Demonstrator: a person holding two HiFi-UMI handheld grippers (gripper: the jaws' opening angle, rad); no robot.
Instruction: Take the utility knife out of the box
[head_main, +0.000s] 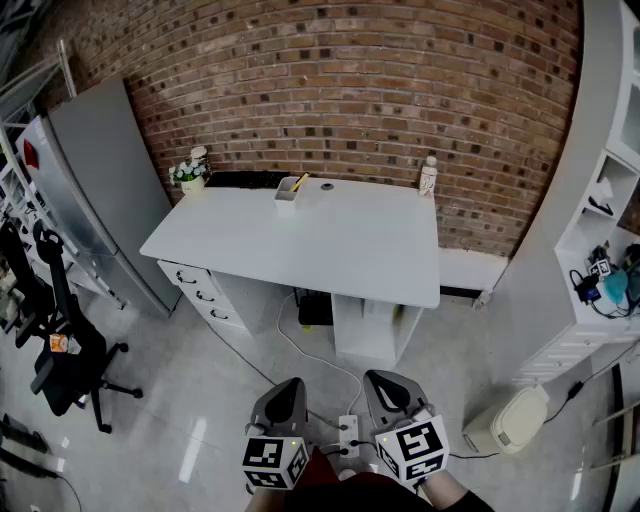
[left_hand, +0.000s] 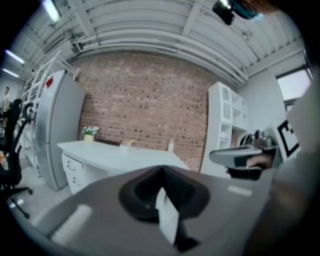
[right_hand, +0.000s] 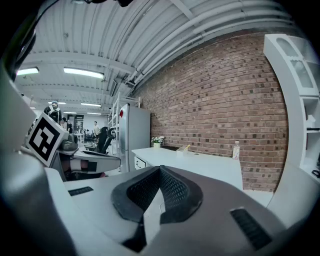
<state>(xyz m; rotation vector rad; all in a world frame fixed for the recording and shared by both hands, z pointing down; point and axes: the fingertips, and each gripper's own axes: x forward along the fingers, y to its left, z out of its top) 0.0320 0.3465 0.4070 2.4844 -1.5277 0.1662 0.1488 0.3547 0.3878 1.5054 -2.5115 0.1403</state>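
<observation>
Left gripper (head_main: 288, 392), right gripper (head_main: 388, 388) closed, empty, well short of table (head_main: 330, 250). Risk: small box (head_main: 288, 193) at back edge tipping while pulling knife (head_main: 299, 181).

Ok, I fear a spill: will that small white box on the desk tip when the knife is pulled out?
Likely light: the box looks small and open-topped, so it may slide. The knife sticks out slanted past its rim, so pulling sideways might tip it.

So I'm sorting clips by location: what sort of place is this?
Probably an office or studio in an industrial-style building: a white desk against a brick wall, an office chair, and white shelving.
</observation>
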